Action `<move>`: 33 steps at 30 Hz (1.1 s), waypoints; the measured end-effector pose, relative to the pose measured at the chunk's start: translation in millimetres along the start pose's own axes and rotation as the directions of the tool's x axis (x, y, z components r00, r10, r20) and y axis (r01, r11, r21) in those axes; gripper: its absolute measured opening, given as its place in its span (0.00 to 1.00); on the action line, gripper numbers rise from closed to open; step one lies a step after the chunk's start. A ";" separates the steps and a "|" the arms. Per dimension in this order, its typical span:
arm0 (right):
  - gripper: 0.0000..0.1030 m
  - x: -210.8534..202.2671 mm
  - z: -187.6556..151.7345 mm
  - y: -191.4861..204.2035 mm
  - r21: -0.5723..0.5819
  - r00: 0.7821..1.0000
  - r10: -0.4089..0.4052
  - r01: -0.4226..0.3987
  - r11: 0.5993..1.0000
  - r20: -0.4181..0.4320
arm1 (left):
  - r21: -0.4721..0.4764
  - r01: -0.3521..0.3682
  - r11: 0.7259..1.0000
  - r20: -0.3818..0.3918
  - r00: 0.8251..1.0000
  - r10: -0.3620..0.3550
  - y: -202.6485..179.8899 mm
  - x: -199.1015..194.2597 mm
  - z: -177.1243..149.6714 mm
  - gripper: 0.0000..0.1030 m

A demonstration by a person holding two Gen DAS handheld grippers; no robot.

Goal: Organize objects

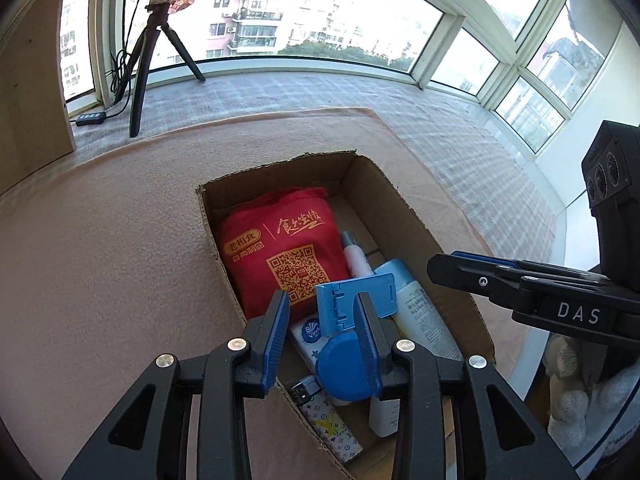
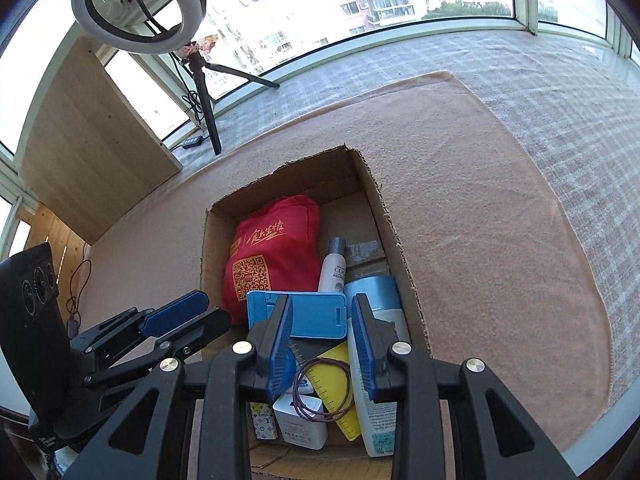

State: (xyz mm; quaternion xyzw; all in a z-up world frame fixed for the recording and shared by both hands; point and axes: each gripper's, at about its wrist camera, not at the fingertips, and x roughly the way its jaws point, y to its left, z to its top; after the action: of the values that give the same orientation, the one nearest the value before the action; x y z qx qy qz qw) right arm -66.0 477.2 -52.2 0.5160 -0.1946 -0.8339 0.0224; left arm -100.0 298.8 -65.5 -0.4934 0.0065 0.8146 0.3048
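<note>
Cardboard box [image 2: 394, 236] — plain brown, on a pinkish-tan cloth [image 2: 500, 216]. Pouch [image 2: 272, 248] — red with gold lettering and a gold QR pattern. Phone stand [image 1: 354, 300]: light blue. Ruler [image 2: 336, 390]: yellow. Charger [image 2: 298, 426]: white. Hair band [image 2: 346, 374]: dark purple. Small box [image 1: 334, 430]: white with a multicoloured monogram print. Window-sill covering [image 2: 540, 72]: grey-and-white check. Both grippers [image 1: 322, 334] [image 2: 322, 330]: black frames, blue finger pads.

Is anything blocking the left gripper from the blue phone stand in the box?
Nothing visible does. The blue phone stand lies uncovered on top of the other things in the open cardboard box. The open left gripper points straight at it, and the right gripper is off to one side.
</note>
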 end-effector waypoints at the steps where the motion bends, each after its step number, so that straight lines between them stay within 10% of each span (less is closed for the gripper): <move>1: 0.36 0.1 -1.1 2.3 -0.002 1.000 0.002 -0.002 1.000 0.000 | -0.005 -0.008 1.000 0.003 1.000 0.008 3.1 -2.2 -0.4 0.41; 14: 0.47 -0.9 -24.6 62.5 -0.103 0.999 -0.034 0.037 0.994 0.030 | -0.077 -0.131 0.988 0.041 0.990 0.134 53.9 -55.1 -26.8 0.79; 17: 0.63 -1.4 -32.2 80.4 -0.125 0.999 -0.018 0.024 0.992 0.047 | -0.102 -0.163 0.981 0.048 0.985 0.169 69.2 -72.0 -37.1 0.83; 33: 0.77 10.2 -79.6 186.4 -0.290 0.998 0.013 0.004 0.957 0.055 | -0.238 -0.314 0.919 0.041 0.942 0.332 140.5 -149.8 -106.6 0.88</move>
State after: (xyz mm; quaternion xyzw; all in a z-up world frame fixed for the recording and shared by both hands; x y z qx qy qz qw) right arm -32.1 278.7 -27.3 0.4832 -0.0720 -0.8675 0.0942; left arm -36.4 77.8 -39.9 -0.4842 -0.0180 0.8682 0.1075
